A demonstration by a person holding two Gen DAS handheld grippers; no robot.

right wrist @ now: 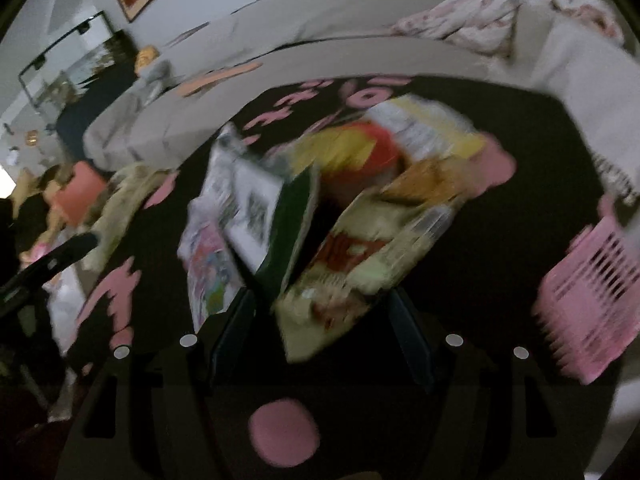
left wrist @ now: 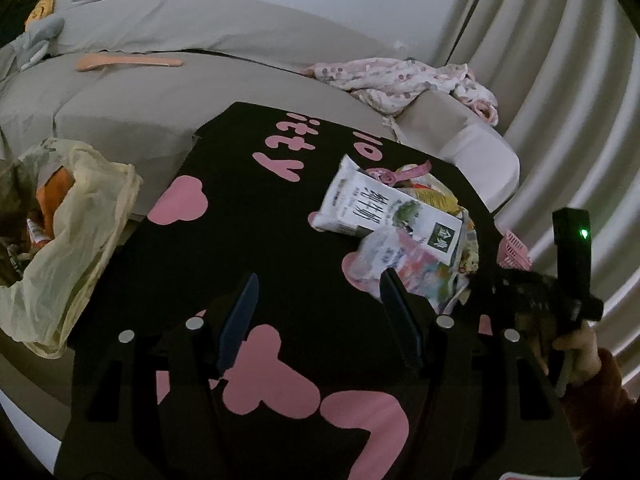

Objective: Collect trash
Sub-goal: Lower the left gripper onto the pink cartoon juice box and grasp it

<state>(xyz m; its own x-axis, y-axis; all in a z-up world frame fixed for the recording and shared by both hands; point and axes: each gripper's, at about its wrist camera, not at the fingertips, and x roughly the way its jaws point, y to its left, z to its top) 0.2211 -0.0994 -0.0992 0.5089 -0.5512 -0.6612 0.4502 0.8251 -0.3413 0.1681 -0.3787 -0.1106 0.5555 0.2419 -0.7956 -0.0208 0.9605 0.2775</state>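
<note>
On the black table with pink shapes (left wrist: 224, 240) lies a pile of trash: a white milk carton (left wrist: 384, 212), a clear printed wrapper (left wrist: 404, 264) and colourful snack bags (left wrist: 436, 196). My left gripper (left wrist: 320, 312) hangs open over bare table just left of the pile, with nothing between its fingers. The right wrist view is blurred by motion. There the carton (right wrist: 260, 216) and a yellow-green snack bag (right wrist: 360, 264) lie right ahead of my right gripper (right wrist: 320, 320). Its jaws stand wide, and the bag's lower end reaches between its fingers without a visible squeeze.
A yellowish plastic bag (left wrist: 68, 232) with rubbish in it hangs open at the table's left edge. A pink slatted basket (right wrist: 588, 304) sits at the right edge. Behind the table runs a grey sofa (left wrist: 160, 92) with a spotted cloth (left wrist: 400, 80). A hand (left wrist: 576, 352) holds the right gripper.
</note>
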